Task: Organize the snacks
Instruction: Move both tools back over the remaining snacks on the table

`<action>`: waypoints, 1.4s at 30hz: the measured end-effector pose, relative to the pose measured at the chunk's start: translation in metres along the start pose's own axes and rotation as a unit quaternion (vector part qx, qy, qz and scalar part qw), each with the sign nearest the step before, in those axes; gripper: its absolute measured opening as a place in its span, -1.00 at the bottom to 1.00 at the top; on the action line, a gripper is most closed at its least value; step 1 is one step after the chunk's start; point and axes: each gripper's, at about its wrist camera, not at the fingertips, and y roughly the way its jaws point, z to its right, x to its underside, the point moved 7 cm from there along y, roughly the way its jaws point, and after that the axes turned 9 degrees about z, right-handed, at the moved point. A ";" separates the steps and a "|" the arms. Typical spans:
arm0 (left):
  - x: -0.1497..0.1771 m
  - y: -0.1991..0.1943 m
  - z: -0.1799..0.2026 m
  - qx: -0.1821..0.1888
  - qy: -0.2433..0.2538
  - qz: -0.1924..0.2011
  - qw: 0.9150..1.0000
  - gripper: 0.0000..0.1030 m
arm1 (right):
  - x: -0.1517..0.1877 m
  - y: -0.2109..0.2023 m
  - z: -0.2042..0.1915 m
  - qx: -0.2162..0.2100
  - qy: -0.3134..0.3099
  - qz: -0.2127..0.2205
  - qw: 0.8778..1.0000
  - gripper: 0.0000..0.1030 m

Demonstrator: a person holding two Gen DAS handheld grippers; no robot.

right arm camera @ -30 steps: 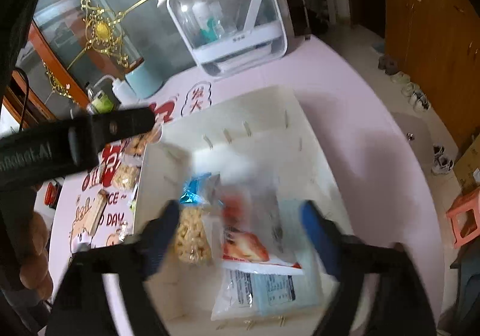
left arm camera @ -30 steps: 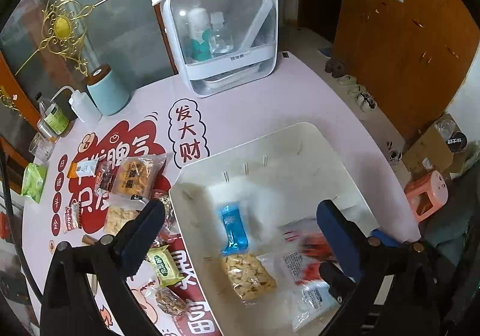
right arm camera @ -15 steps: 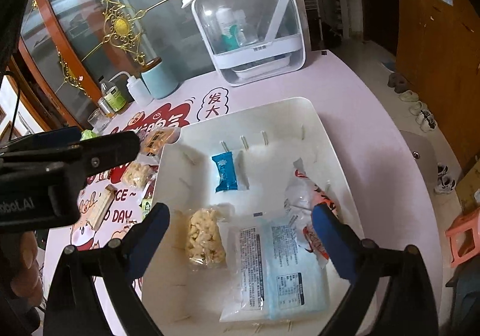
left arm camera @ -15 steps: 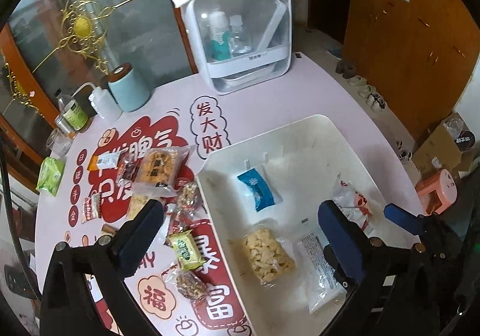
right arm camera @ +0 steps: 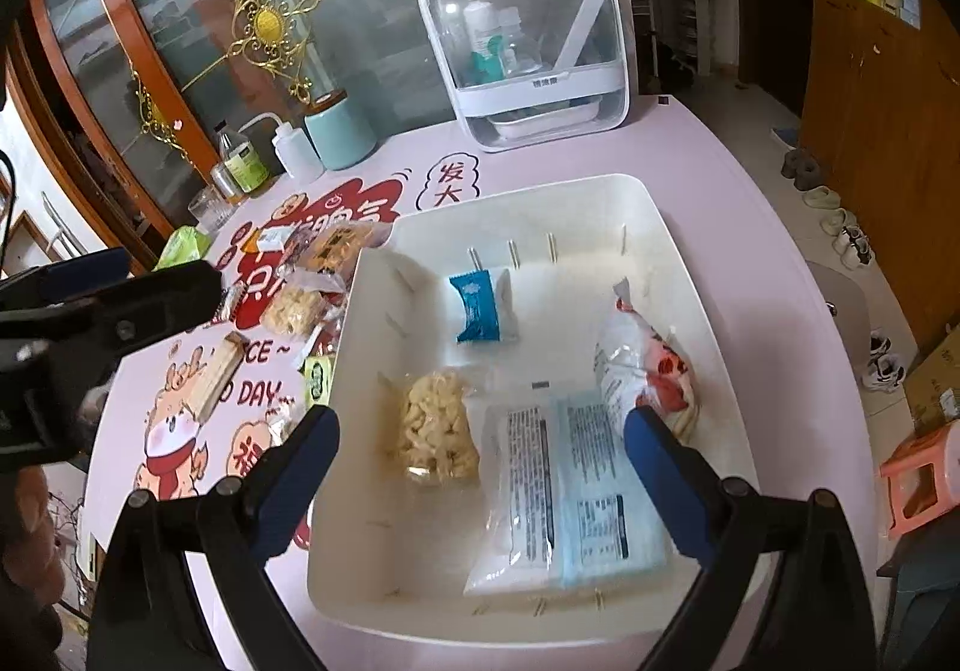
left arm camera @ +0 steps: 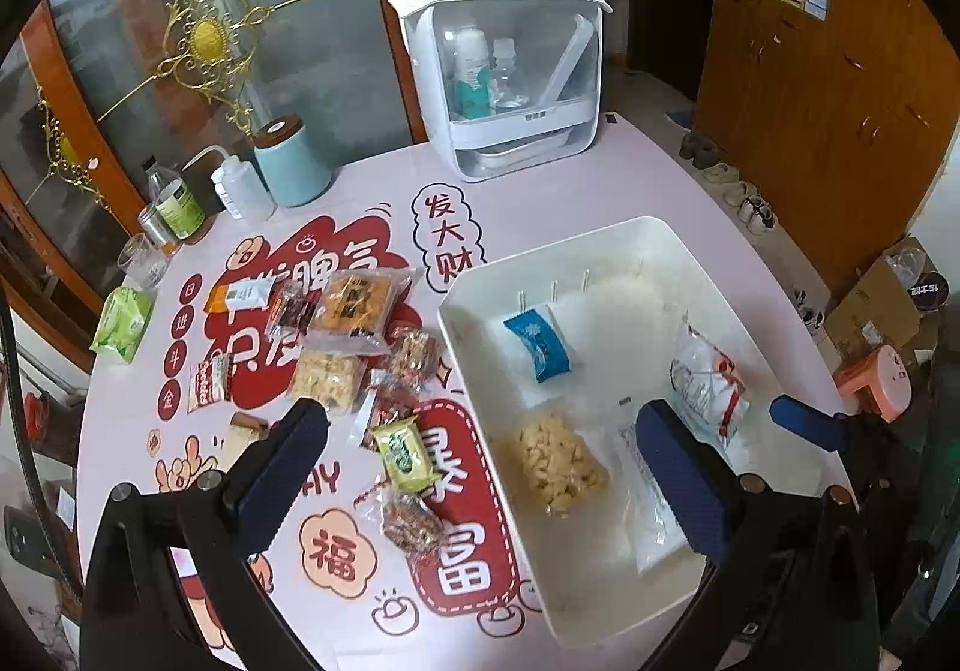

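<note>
A white tray [left arm camera: 600,239] [right arm camera: 516,191] on the pink table holds a blue packet [left arm camera: 538,342] [right arm camera: 477,307], a clear bag of yellow crackers [left arm camera: 561,461] [right arm camera: 435,431], a flat white-and-blue pack [left arm camera: 645,497] [right arm camera: 564,479] and a red-and-white bag [left arm camera: 708,377] [right arm camera: 642,365] leaning on its right side. Several loose snacks [left arm camera: 354,347] lie left of the tray, among them a green packet [left arm camera: 403,452]. My left gripper [left arm camera: 480,419] hangs open above the tray's left rim. My right gripper [right arm camera: 480,419] is open and empty above the tray's near end.
At the back stand a white clear-fronted box with bottles [left arm camera: 510,77], a teal canister [left arm camera: 291,161], a squeeze bottle [left arm camera: 240,191], a jar [left arm camera: 174,209] and a glass [left arm camera: 141,263]. A green pack [left arm camera: 123,323] lies far left. Off the table's right edge is a pink stool [left arm camera: 879,380].
The red-and-white bag dropped from between the right fingers and now rests in the tray. Both grippers have drawn back and up; the left view has swung toward the loose snacks.
</note>
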 end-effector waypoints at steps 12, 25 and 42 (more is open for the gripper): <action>0.055 -0.021 -0.034 -0.016 -0.014 -0.032 0.999 0.99 | 0.017 -0.014 -0.018 0.007 -0.011 -0.010 1.000 0.88; 0.101 -0.028 -0.119 -0.048 -0.057 -0.058 0.996 0.99 | 0.017 -0.008 -0.068 0.017 -0.027 -0.014 0.999 0.88; 0.114 0.006 -0.288 -0.050 -0.086 -0.055 0.994 0.99 | 0.009 0.041 -0.196 0.028 -0.022 -0.023 0.999 0.88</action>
